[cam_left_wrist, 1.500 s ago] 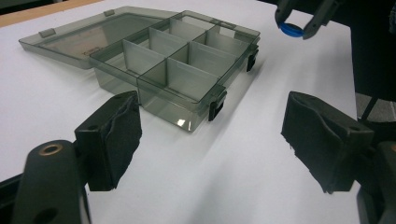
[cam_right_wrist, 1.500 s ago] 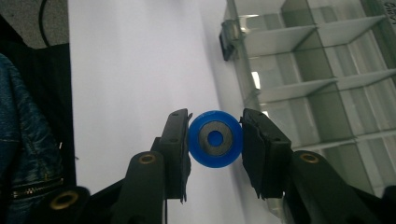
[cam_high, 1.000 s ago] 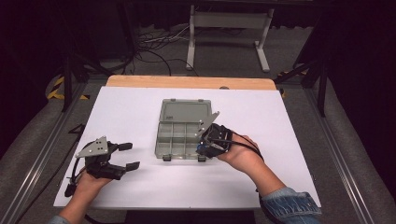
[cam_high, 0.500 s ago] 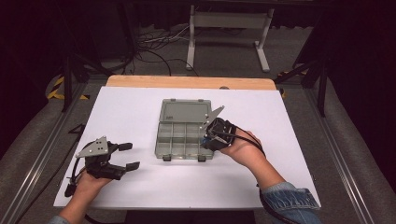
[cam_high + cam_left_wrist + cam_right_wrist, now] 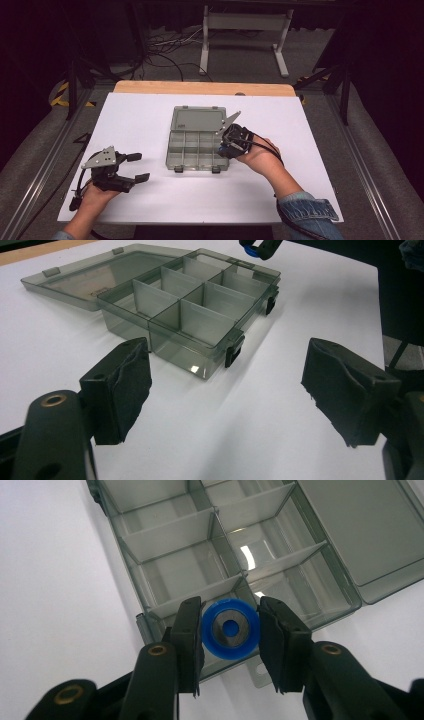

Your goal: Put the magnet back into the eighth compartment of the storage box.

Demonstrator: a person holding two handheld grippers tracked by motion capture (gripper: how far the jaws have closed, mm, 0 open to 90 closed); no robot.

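High view first: we are taking the open grey organiser box [image 5: 196, 145] at the middle of the white table [image 5: 150, 120] as our landmark. We are holding the right gripper [image 5: 229, 142] at the box's right edge, above its near right compartments. Right gripper view is showing us its two black jaws pinching a blue wheel [image 5: 231, 628] with a dark hub between them, one pad pressing on each side of the rim. Behind the wheel we are seeing the box's near corner, so the wheel is hanging over the box's edge and not lying in any compartment. The box's flat lid [image 5: 360, 530] is lying open on the table, on the far side of the compartments. We are resting the left gripper [image 5: 131, 167] well to the left of the box, on the near side of it. Left gripper view is showing us its jaws spread wide with only bare table between them, pointing towards the box's latches [image 5: 234, 347].
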